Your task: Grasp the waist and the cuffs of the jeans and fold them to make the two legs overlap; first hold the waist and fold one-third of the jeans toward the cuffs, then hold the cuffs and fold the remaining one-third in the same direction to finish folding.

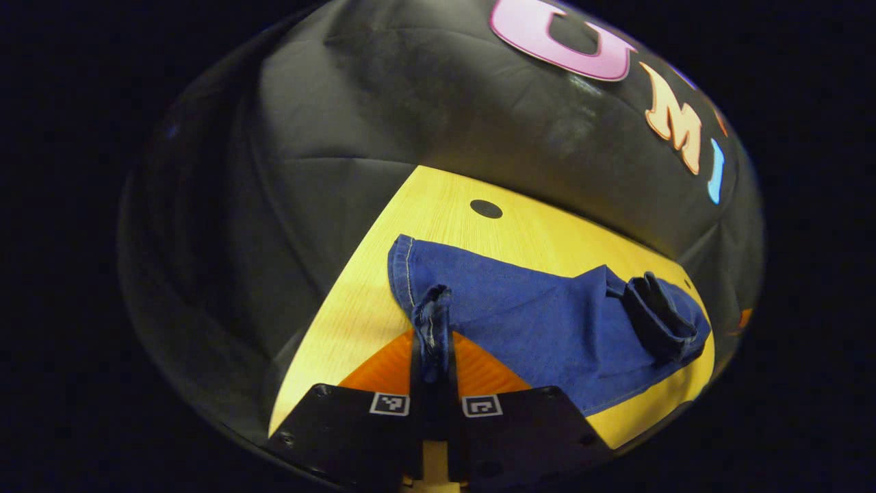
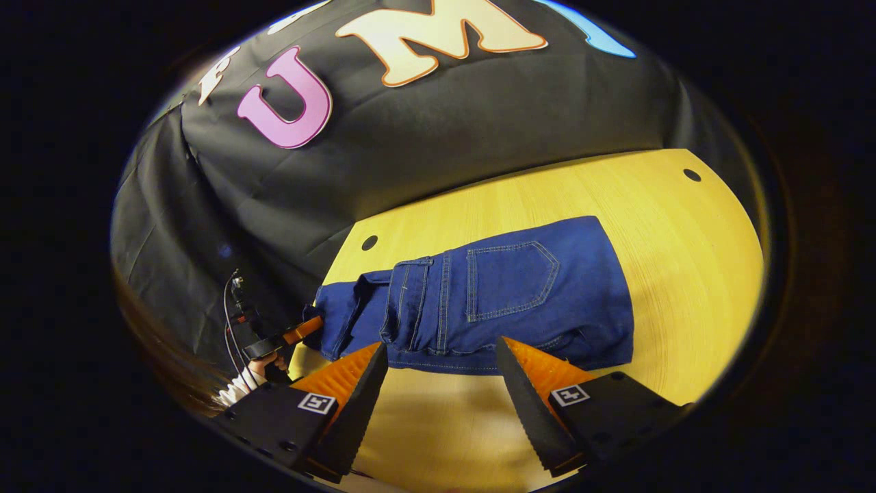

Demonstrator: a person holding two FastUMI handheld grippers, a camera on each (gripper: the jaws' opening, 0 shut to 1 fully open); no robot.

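left jaws pinch the cuffs, right jaws spread before the folded waist

the jeans (image 2: 493, 294) lie on the yellow surface (image 2: 684, 274), already doubled, with a back pocket facing up in the right gripper view. in the left gripper view the left gripper (image 1: 432, 356) is clenched on a bunched bit of hem, the cuffs (image 1: 432, 322), which rise from the cloth at about 6 o'clock of the garment. the rest of the denim spreads away toward 3 o'clock, where a rumpled dark fold (image 1: 660, 315) sits near the far end.

the right gripper (image 2: 441, 370) has its jaws released and wide apart, grasping nothing, hovering just off the near edge of the waist end. the other gripper shows at 9 o'clock in that view, held by a hand (image 2: 256, 370), touching the left end of the jeans.

judging by this, the last fold from the cuffs is in hand. the risks: only a small pinch of hem is held, so it may slip out under the weight of the cloth as it lifts; one cuff layer may be caught without the other, leaving the legs skewed; and with the right jaws gripping nothing, the folded stack could drag along the surface or come undone.
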